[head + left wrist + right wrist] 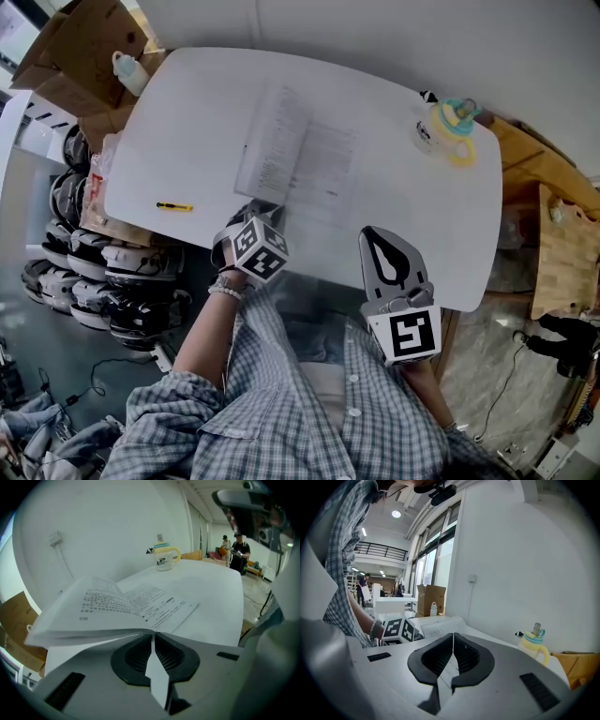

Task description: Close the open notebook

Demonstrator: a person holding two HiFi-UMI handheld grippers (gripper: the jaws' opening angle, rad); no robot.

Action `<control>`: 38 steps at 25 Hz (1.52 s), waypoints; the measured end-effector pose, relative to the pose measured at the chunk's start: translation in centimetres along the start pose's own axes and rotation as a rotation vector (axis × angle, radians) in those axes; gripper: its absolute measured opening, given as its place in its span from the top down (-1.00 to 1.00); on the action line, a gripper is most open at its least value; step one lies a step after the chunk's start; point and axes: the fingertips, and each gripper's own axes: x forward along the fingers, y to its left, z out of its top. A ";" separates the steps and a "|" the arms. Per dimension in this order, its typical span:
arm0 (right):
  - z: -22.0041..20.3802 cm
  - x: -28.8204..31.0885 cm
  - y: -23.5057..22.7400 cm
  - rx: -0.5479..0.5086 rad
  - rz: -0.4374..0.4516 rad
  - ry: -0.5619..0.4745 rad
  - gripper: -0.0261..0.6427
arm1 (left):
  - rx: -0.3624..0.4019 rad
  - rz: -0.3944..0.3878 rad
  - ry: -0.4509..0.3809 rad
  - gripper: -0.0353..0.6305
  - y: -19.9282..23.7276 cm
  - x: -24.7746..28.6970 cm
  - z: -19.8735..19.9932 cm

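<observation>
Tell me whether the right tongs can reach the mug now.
Probably yes: only bare table lies between the right tongs and the mug; the notebook lies off to the left.

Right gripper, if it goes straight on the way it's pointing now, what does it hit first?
Probably the open notebook, on its flat right-hand page. The right gripper points slightly downward at it, though depth is unclear and it might touch the table first.

White table (187, 122), white notebook (298, 155) with black print, yellow pen (174, 206), yellow-and-teal-trimmed white cup (441, 129), blue-and-white checked shirt (281, 417), brown boxes (84, 56).
</observation>
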 end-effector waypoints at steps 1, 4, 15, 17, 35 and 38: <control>0.0 0.0 -0.1 0.000 -0.001 0.001 0.85 | 0.004 -0.005 0.005 0.82 0.0 0.1 0.0; -0.1 -0.1 -0.1 0.000 -0.004 0.003 0.85 | -0.009 -0.021 0.011 0.82 -0.1 0.2 0.0; -0.1 0.0 -0.8 0.003 -0.016 -0.017 0.85 | 0.299 -0.107 0.150 0.82 -3.5 1.8 0.4; -0.1 0.0 -0.8 0.009 -0.015 -0.020 0.85 | 0.330 -0.126 0.175 0.81 -3.8 1.9 0.1; 0.2 -0.1 -0.4 0.003 -0.013 -0.022 0.85 | 0.089 -0.173 0.063 0.68 -2.2 -0.3 -1.0; 0.4 -0.2 -0.5 -0.010 -0.015 -0.032 0.85 | 0.038 -0.125 0.011 0.69 -0.7 -1.6 -0.5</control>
